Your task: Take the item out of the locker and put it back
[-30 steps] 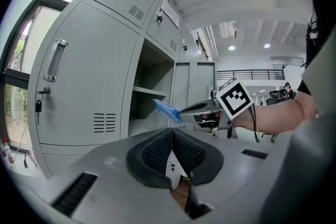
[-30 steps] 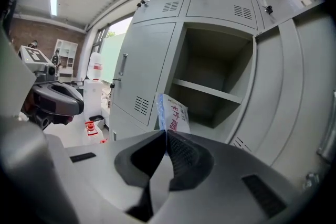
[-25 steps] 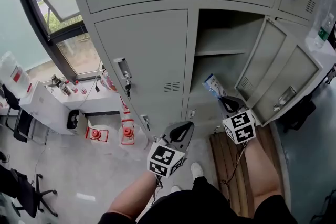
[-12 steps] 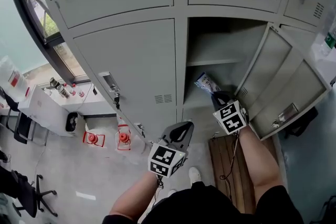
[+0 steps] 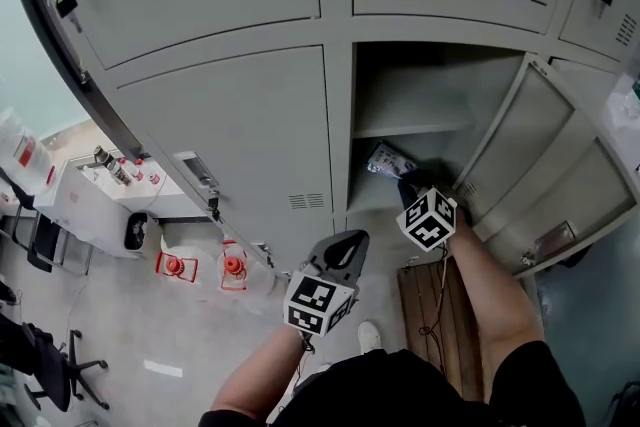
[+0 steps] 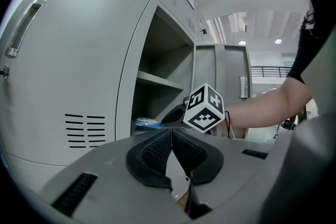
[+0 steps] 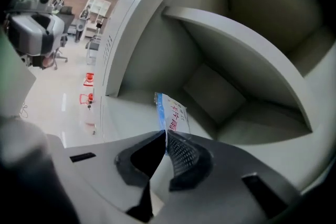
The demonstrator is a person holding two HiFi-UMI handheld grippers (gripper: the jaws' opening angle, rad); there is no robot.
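Right gripper view: right tongs (image 7: 166, 135) pinch packet (image 7: 172, 113) edge; left gripper view: left tongs (image 6: 171, 132) closed, empty.

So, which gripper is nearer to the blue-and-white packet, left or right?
Right. The right gripper holds the packet by its edge inside the open locker; the left gripper is shut and empty, outside the locker, apart from it.

The packet (image 5: 386, 158) was a flat plastic sachet, white with a blue edge and red print. It stood on edge, its near end pinched in the closed jaws of the right gripper (image 5: 404, 179). It hung just inside the open locker (image 5: 440, 75), below the shelf (image 5: 412, 112), with its free end toward eleven o'clock. The locker's door (image 5: 545, 170) stood swung out toward four o'clock.
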